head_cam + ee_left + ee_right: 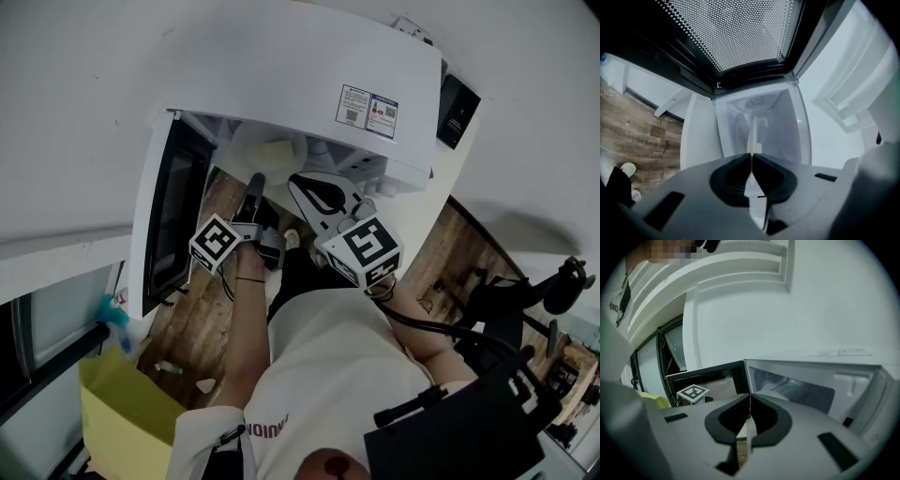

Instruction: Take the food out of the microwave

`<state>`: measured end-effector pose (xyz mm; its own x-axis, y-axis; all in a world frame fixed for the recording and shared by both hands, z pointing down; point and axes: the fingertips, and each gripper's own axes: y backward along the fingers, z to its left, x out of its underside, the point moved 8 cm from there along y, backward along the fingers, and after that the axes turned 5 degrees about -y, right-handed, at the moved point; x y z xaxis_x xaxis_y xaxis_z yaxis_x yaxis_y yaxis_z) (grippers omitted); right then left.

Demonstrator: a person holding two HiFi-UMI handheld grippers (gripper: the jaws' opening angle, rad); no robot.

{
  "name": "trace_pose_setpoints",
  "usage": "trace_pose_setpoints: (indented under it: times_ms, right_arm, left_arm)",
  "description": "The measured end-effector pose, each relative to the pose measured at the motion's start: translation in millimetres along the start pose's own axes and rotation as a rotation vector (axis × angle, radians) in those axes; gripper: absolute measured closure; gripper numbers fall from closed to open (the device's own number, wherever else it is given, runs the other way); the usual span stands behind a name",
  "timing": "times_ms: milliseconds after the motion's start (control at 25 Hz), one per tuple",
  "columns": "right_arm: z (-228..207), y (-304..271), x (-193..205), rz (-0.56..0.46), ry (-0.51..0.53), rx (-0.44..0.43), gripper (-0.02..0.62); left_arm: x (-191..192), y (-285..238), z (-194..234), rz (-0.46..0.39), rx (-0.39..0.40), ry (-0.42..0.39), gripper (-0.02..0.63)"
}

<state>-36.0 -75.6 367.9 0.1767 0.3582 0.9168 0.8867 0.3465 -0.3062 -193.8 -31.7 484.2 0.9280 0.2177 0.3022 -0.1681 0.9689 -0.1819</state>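
Note:
The white microwave (pixel 281 66) stands with its door (pixel 173 211) swung open to the left. Inside lies a white plate (pixel 251 142) with a pale block of food (pixel 278 150). My left gripper (pixel 256 180) reaches into the opening and is shut on the plate's near rim. In the left gripper view the plate (pixel 753 131) shows edge-on, running straight out from the closed tips of the left gripper (pixel 752 155). My right gripper (pixel 305 183) hangs just in front of the opening, to the right of the left one. In its own view the right gripper (pixel 750 397) is shut and holds nothing.
A yellow bag (pixel 122 408) and a blue item (pixel 111 311) sit low at the left, beside the door. Black equipment (pixel 525 309) stands at the right over the wooden floor (pixel 197 319). A black box (pixel 457 111) hangs on the wall by the microwave's right side.

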Motion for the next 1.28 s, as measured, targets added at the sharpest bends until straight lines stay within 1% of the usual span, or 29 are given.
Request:
trace_pose_setpoints:
  times_ms: [480,640,760,960,1000,1120,1280]
  right_arm:
    - [3.8,4.7,0.3,0.000,0.016,-0.043,0.574]
    - [5.9,5.8,1.1,0.002,0.021,-0.061,0.574]
    - [7.1,6.4,1.5,0.004,0.027,-0.076,0.574]
    - [7.2,6.2,2.0,0.004,0.034,-0.099,0.574]
    - [7.5,6.1,1.8,0.004,0.036,-0.103,0.574]
    - [9.0,6.1,1.6,0.005,0.041,-0.117,0.574]
    - [11.5,6.5,1.5,0.005,0.047,-0.135,0.574]
  left_arm:
    - [9.1,16.6,-2.0,-0.050,0.004,0.026,0.580]
    - [12.3,20.8,-5.4,-0.080,0.039,0.059,0.580]
    - [13.5,26.3,-5.3,-0.097,0.028,0.065,0.580]
    - [17.0,27.1,-11.6,-0.136,0.082,0.102,0.580]
    - [17.3,28.4,-11.5,-0.139,0.079,0.098,0.580]
    - [18.0,35.2,-9.2,-0.139,0.036,0.073,0.580]
    - [21.3,38.9,-12.5,-0.161,0.054,0.094,0.580]
